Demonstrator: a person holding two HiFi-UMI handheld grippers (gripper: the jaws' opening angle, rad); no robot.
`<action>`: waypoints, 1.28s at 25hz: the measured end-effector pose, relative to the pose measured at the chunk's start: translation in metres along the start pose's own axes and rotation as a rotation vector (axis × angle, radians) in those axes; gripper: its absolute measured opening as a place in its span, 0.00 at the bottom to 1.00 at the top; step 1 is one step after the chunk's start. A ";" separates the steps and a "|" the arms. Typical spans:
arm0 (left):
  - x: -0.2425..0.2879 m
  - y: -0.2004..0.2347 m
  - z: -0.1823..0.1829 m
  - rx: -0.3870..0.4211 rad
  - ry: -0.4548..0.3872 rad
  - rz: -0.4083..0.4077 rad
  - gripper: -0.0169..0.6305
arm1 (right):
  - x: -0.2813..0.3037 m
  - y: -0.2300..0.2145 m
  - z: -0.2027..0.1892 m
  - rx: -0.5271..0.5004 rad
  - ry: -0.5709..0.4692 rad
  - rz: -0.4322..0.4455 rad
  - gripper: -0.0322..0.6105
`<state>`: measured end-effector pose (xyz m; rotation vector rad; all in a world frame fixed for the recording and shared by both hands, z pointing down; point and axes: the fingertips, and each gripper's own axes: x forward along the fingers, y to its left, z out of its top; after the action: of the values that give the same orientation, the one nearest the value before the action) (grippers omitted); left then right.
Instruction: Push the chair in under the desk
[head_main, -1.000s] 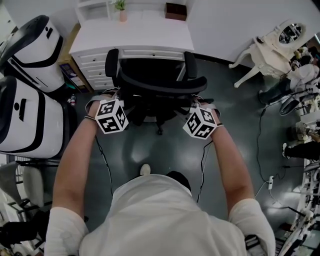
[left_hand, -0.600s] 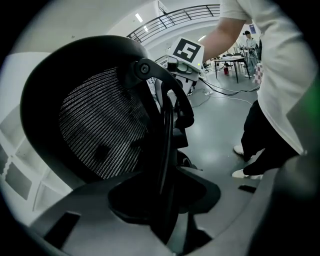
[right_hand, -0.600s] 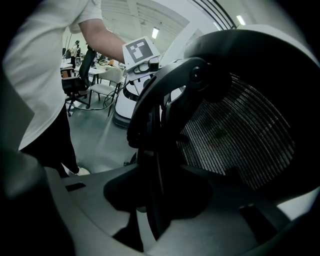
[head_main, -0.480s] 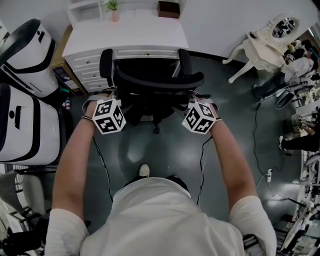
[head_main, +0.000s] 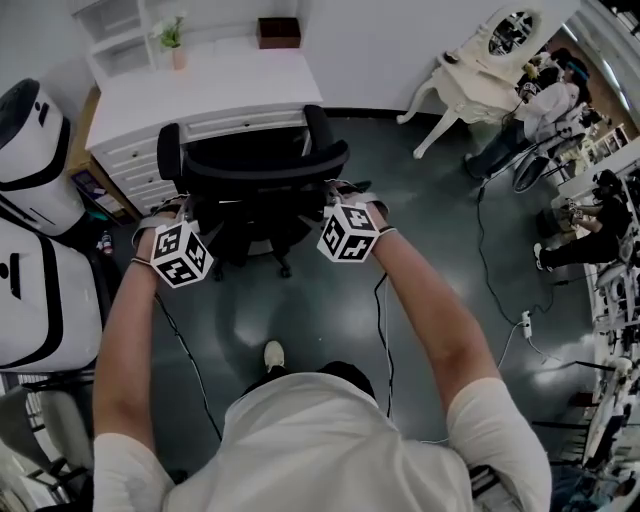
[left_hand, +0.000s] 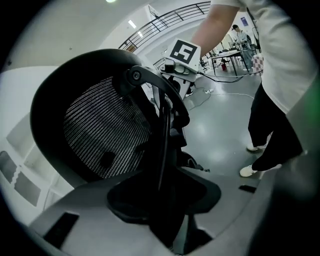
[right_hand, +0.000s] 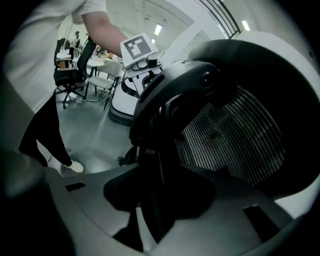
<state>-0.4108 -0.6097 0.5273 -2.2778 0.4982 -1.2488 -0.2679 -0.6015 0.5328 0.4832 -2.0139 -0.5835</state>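
A black mesh office chair (head_main: 255, 165) stands against the front of the white desk (head_main: 200, 95), its seat partly under the desktop. My left gripper (head_main: 172, 208) is on the left edge of the backrest and my right gripper (head_main: 345, 192) on the right edge. In the left gripper view, the backrest's frame (left_hand: 162, 125) runs down between the jaws of the left gripper (left_hand: 165, 200), which are shut on it. The right gripper view shows the same: the frame (right_hand: 155, 150) is pinched in the right gripper (right_hand: 160, 200), with the mesh (right_hand: 230, 135) beside it.
White pod-shaped machines (head_main: 35, 150) stand close on the left. A small plant (head_main: 172, 38) and a brown box (head_main: 278, 32) sit on the desk. A white ornate dresser (head_main: 480, 60) and seated people are at the right. Cables (head_main: 500, 250) cross the dark floor.
The head view has swung, so chair and desk now sit further left in the picture. Both grippers keep their hold on the backrest, and the chair stays against the desk.
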 end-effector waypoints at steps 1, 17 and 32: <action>-0.002 0.001 0.000 -0.002 0.011 0.023 0.28 | -0.005 0.000 -0.001 -0.022 0.014 -0.031 0.24; -0.119 -0.061 0.061 -0.518 -0.206 0.230 0.33 | -0.157 0.079 0.002 0.433 -0.221 -0.273 0.23; -0.202 -0.252 0.168 -0.925 -0.367 0.223 0.10 | -0.272 0.233 0.012 0.727 -0.410 -0.244 0.11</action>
<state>-0.3513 -0.2567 0.4594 -2.9632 1.3456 -0.4803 -0.1737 -0.2608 0.4756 1.1269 -2.5638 -0.0617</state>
